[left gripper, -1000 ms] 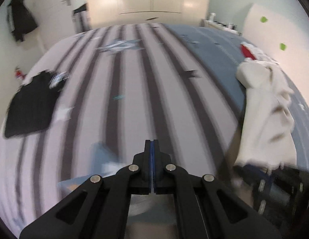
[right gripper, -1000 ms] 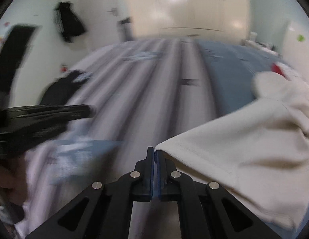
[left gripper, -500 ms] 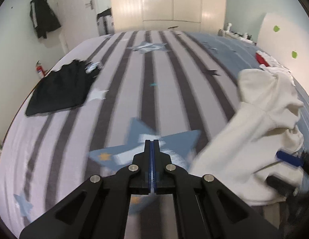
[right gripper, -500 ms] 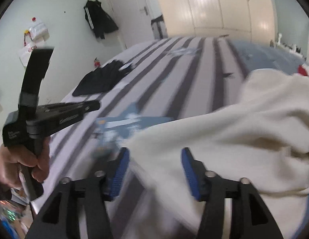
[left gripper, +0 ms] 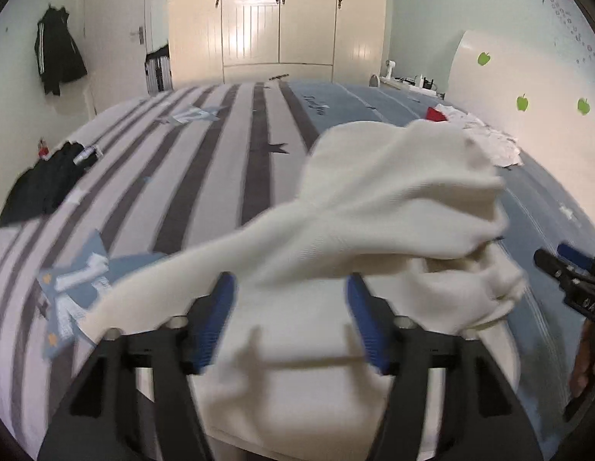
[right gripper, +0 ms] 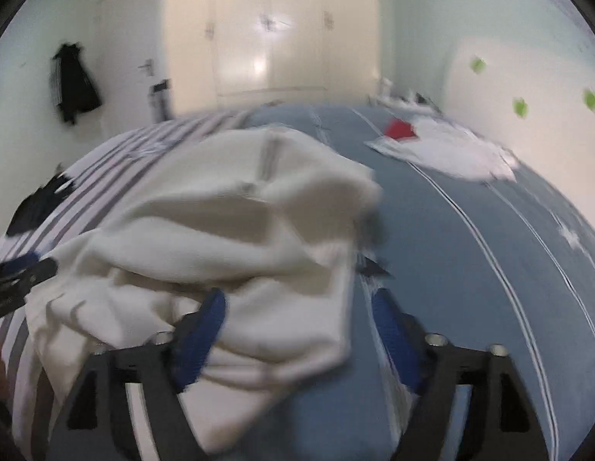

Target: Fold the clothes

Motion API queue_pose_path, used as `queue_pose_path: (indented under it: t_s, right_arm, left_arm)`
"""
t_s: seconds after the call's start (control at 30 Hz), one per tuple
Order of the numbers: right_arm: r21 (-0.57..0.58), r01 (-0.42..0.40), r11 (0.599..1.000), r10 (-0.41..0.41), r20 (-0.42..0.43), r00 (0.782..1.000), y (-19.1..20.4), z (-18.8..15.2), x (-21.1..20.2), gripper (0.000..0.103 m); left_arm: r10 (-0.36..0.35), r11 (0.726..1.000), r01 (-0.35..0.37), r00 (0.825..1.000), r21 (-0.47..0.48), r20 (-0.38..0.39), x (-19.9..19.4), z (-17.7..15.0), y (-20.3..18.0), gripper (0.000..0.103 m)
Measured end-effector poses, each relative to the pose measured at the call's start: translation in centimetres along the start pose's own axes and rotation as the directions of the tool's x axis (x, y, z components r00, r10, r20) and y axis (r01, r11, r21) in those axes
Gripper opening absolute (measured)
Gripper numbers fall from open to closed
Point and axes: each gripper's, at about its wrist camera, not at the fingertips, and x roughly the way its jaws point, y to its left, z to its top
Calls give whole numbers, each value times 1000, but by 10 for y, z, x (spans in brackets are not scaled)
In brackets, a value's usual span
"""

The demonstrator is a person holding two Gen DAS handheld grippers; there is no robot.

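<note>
A cream knit garment (left gripper: 374, 207) lies crumpled on the bed, one long part stretched toward the lower left. My left gripper (left gripper: 290, 296) hovers over its near edge with jaws opening; cloth lies between the blue pads (left gripper: 217, 311) but they do not press it. In the right wrist view the same cream garment (right gripper: 236, 223) is bunched in front of my right gripper (right gripper: 297, 303). Its jaws are opening too, with cloth under the left pad (right gripper: 205, 326), none gripped. The right gripper (left gripper: 566, 269) also shows at the left view's right edge, and the left gripper (right gripper: 21, 272) at the right view's left edge.
The bed cover (left gripper: 205, 161) is grey-striped on the left and blue (right gripper: 470, 249) on the right. A black garment (left gripper: 44, 188) lies at the bed's left edge. White and red clothes (right gripper: 443, 146) lie by the headboard (left gripper: 508, 115). Wardrobe doors (left gripper: 278, 15) stand beyond the bed.
Both grippers were shut a second ago, the right one on the cream garment's edge. Both now stand open and have swung right over the garment, which has dropped onto the bed.
</note>
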Motion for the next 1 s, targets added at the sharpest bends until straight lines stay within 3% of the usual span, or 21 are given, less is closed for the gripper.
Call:
queue_pose_path:
  t_s: [0.03, 0.13, 0.3, 0.33, 0.37, 0.47, 0.53, 0.63, 0.8, 1.0]
  right_arm:
    - [27, 2, 1000, -1, -11, 1000, -11, 1, -1, 89]
    - [45, 0, 999, 0, -3, 1000, -25, 6, 6, 90]
    - [44, -29, 999, 31, -55, 998, -33, -2, 30, 90]
    - [48, -36, 998, 39, -69, 997, -33, -4, 37, 90]
    - [52, -41, 998, 45, -82, 996, -33, -7, 44, 90]
    - [54, -34, 998, 40, -112, 993, -30, -13, 62, 90]
    - [39, -35, 999, 39, -109, 993, -26, -15, 66, 90]
    - [38, -41, 998, 46, -115, 992, -21, -18, 69, 90]
    - [98, -124, 987, 136, -127, 983, -7, -15, 68, 90]
    - [77, -168, 983, 176, -116, 977, 22, -11, 64, 90]
  left_arm:
    - [-8, 1000, 8, 1000, 0, -12, 0, 4, -9, 87]
    - [-17, 998, 17, 1000, 66, -11, 8, 17, -37, 89]
    - [-33, 991, 41, 997, 127, -65, 60, 29, -69, 88]
    - [-33, 989, 44, 997, 141, -76, 70, 31, -73, 77]
    - [-34, 987, 47, 996, 155, -86, 81, 32, -76, 57]
    - [-40, 986, 51, 996, 159, -74, 88, 37, -73, 17]
    - [-31, 985, 40, 998, 165, -55, 88, 42, -67, 12]
    - [4, 990, -5, 1000, 142, 8, 69, 52, -45, 10]
    - [122, 987, -129, 990, 96, 76, 37, 68, 23, 9]
    - [294, 956, -293, 955, -33, 31, 21, 72, 134, 6]
